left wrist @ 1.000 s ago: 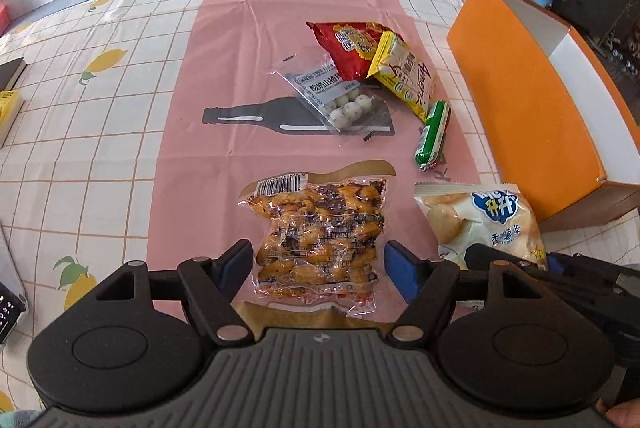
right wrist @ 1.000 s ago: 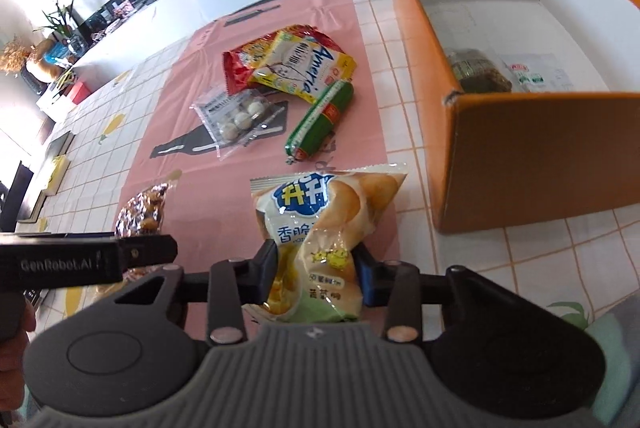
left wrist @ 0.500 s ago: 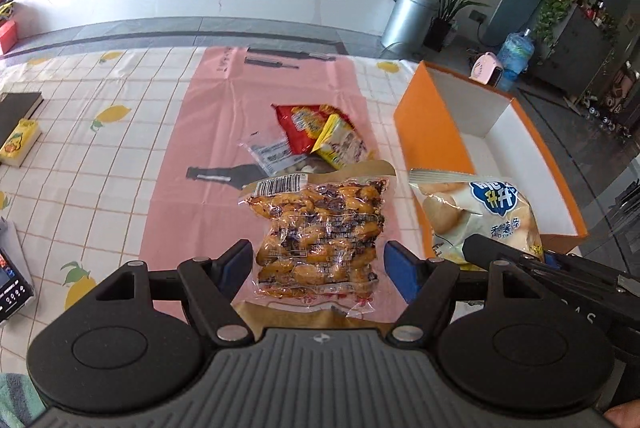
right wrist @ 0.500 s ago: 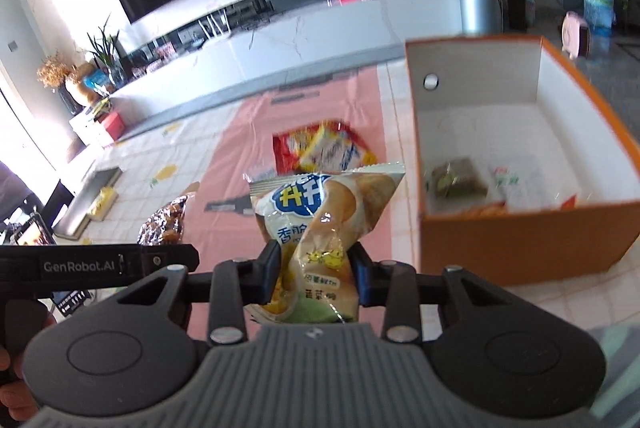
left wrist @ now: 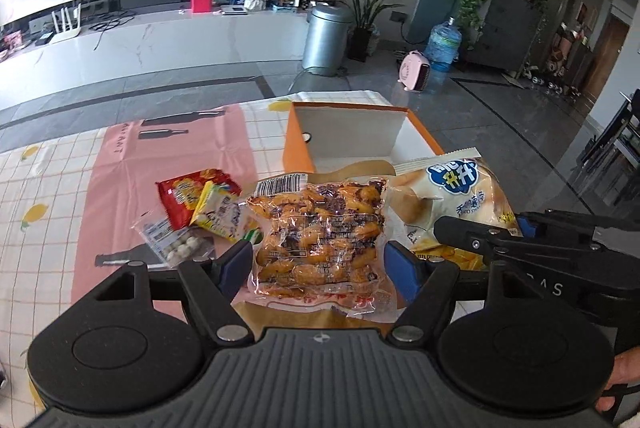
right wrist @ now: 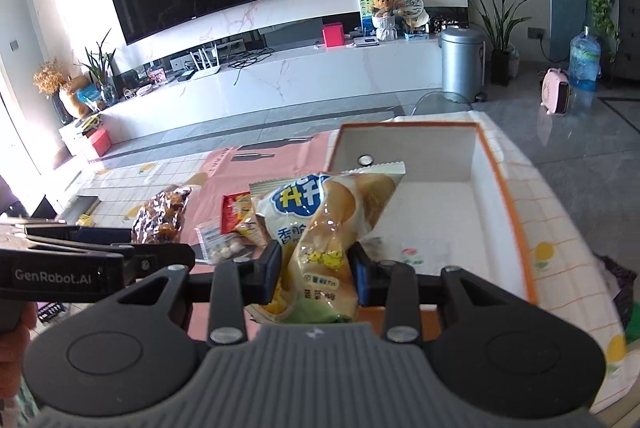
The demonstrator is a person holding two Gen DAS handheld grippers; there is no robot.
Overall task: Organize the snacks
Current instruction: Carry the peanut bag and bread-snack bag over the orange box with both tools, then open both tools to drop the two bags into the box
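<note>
My left gripper (left wrist: pixel 318 266) is shut on a clear pack of glazed brown snacks (left wrist: pixel 320 228) and holds it in the air above the pink table runner. Beside it on the right, my right gripper (right wrist: pixel 316 268) is shut on a pale chip bag with a blue logo (right wrist: pixel 320 224), which hangs over the near left part of the orange box (right wrist: pixel 508 196). The chip bag (left wrist: pixel 452 188) also shows in the left wrist view, in front of the orange box (left wrist: pixel 296 144). The brown snack pack (right wrist: pixel 160 220) appears at the left of the right wrist view.
A red bag (left wrist: pixel 180 196), a yellow bag (left wrist: pixel 218 210) and a clear pack of white balls (left wrist: pixel 176 244) lie on the runner left of the box. A clear packet (right wrist: pixel 416 252) lies on the white box floor. The table's right edge runs just past the box.
Both grippers have risen from the table with their packs and shifted toward the orange box. The views have tilted up, so the room behind now shows.
</note>
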